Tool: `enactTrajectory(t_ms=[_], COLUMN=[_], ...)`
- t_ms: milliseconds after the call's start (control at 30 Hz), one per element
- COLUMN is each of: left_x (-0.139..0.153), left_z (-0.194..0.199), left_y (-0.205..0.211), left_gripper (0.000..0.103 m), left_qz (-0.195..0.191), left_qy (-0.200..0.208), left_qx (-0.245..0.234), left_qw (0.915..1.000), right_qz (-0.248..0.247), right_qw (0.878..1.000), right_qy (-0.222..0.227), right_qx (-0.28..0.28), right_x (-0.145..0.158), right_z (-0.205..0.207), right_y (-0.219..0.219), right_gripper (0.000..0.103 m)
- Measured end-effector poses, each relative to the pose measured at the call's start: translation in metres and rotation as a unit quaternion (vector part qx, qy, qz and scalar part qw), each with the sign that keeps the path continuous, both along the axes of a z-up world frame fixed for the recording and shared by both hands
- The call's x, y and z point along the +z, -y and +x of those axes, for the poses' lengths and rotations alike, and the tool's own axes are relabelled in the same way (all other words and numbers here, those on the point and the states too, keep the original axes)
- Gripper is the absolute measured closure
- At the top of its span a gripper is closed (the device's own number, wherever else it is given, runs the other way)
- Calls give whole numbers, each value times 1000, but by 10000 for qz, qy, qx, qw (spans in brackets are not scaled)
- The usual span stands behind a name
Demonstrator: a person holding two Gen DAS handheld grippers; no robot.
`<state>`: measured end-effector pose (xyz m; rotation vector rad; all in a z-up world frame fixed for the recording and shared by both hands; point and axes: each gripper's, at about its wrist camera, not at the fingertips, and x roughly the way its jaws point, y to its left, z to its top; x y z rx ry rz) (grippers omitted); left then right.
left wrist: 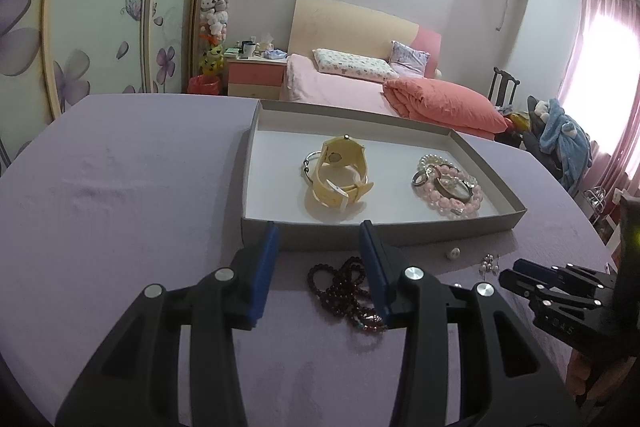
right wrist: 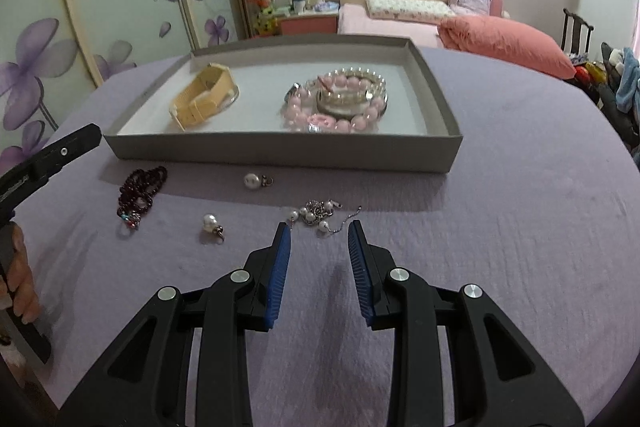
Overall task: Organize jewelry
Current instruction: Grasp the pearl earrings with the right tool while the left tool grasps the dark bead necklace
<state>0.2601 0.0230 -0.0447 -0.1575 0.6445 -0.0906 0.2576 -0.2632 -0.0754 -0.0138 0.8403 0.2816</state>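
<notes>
A: Where is the dark red beaded bracelet (left wrist: pixel 344 289) relative to the left gripper (left wrist: pixel 320 239)?

B: In the left wrist view it lies on the lilac cloth-covered table (left wrist: pixel 120 187), low in the centre of the frame, between the two blue-padded fingers (left wrist: pixel 264 267) and running under the right-hand one. The jaws stand partly open and the pads grip nothing.

A: And the right gripper (right wrist: pixel 318 227)?

B: Also partly open and empty. In its own view, the tangle of silver chain with small pearls (right wrist: pixel 316 215) lies just beyond the fingertips, in the middle of the frame, close to them but not between the pads.

A: The loose pearls?

B: One pearl pendant (right wrist: pixel 256 181) sits just in front of the shallow grey cardboard tray (right wrist: pixel 280 151); another (right wrist: pixel 212 225) lies lower left of it, near the chain tangle.

A: What is in the tray?

B: A cream-yellow strap wristwatch (right wrist: pixel 202 95) on the left side, and a pile of pink and pearl bead bracelets (right wrist: pixel 340 103) toward the right, well apart from both grippers.
</notes>
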Motion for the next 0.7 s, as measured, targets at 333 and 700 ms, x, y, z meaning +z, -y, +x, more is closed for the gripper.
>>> enactTrajectory(t_ms=[333, 700], left_x=[-2, -12], left_z=[3, 1], left_y=[2, 12], left_gripper=[61, 49], left_qz=[18, 96], left_qy=[-87, -454], left_qx=[-4, -273], left_qw=[10000, 9985], right_qz=[-395, -29], right_qw=[9990, 9991], right_qy=[-207, -319], right_qx=[76, -283], right_x=[-6, -4], right_z=[22, -19], right_y=[-18, 27], right_gripper=[88, 93])
